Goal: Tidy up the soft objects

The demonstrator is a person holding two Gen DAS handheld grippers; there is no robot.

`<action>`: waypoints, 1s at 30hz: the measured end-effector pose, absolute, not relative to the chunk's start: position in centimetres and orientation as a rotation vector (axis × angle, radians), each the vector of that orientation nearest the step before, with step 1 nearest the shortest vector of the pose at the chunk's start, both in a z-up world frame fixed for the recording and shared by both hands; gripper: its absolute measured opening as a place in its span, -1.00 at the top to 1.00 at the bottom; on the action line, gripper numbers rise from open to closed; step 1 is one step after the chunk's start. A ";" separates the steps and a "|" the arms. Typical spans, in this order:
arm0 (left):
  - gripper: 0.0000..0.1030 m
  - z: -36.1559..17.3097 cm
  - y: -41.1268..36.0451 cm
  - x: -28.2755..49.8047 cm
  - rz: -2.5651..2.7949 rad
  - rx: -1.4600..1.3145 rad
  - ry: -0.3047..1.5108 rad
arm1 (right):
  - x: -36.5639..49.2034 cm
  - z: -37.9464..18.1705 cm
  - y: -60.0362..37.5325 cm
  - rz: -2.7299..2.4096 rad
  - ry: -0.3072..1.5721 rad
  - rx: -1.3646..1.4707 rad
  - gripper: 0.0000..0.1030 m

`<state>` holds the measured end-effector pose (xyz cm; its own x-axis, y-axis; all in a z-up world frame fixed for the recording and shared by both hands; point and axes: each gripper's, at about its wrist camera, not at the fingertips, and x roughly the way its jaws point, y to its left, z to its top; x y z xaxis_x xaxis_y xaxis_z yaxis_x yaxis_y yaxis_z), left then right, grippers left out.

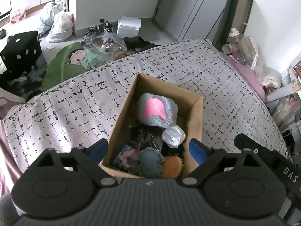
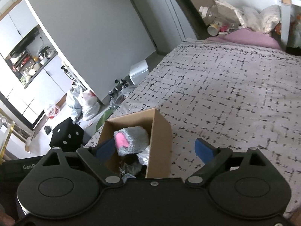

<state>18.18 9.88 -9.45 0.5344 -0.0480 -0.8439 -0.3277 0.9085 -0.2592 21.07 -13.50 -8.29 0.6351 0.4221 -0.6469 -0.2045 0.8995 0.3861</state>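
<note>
Two spread tongs, one filled box.

Left claw and right claw both spread wide

Both views daylit, fairly bright, colour slightly cool; strong fisheye bending, walls and door frames curve toward the edges, dark vignette at the top corners; left wrist view: soft diffuse light on the patterned bedspread, faint creases shaded at left; inside of the cardboard box dim, lower contents murky; right wrist view: kitchen cabinets at left blown out, near white; floor glare around the plastic bags; shelf edge at far right smeared by blur; gripper bodies in the foreground dark, low detail.
</note>
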 end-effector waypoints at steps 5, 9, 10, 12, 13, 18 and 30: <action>-0.79 -8.0 8.8 17.1 0.164 -0.405 0.980 | 19.4 -7.3 -14.8 0.355 0.781 0.296 -0.87; -0.79 -7.1 8.2 16.2 0.164 -0.398 0.968 | 18.1 -6.8 -15.6 0.350 0.773 0.294 -0.87; -0.79 -7.0 8.0 16.0 0.164 -0.394 0.968 | 17.7 -6.6 -15.9 0.344 0.766 0.292 -0.87; -0.79 -6.5 7.7 15.6 0.164 -0.384 0.961 | 17.1 -6.1 -16.4 0.336 0.751 0.294 -0.87; -0.79 -6.2 7.6 15.3 0.164 -0.380 0.955 | 16.7 -5.9 -16.7 0.331 0.744 0.299 -0.87; -0.79 -5.0 6.8 13.9 0.155 -0.355 0.932 | 15.2 -4.6 -17.9 0.315 0.704 0.325 -0.87; -0.78 -2.3 5.4 10.2 0.089 -0.334 0.858 | 11.8 -2.1 -18.9 0.310 0.652 0.334 -0.94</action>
<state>10.24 5.35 -2.30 0.6537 -0.0566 -0.7546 -0.2098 0.9445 -0.2526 11.79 -18.91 -2.13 0.7528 0.3818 -0.5361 -0.1753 0.9014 0.3958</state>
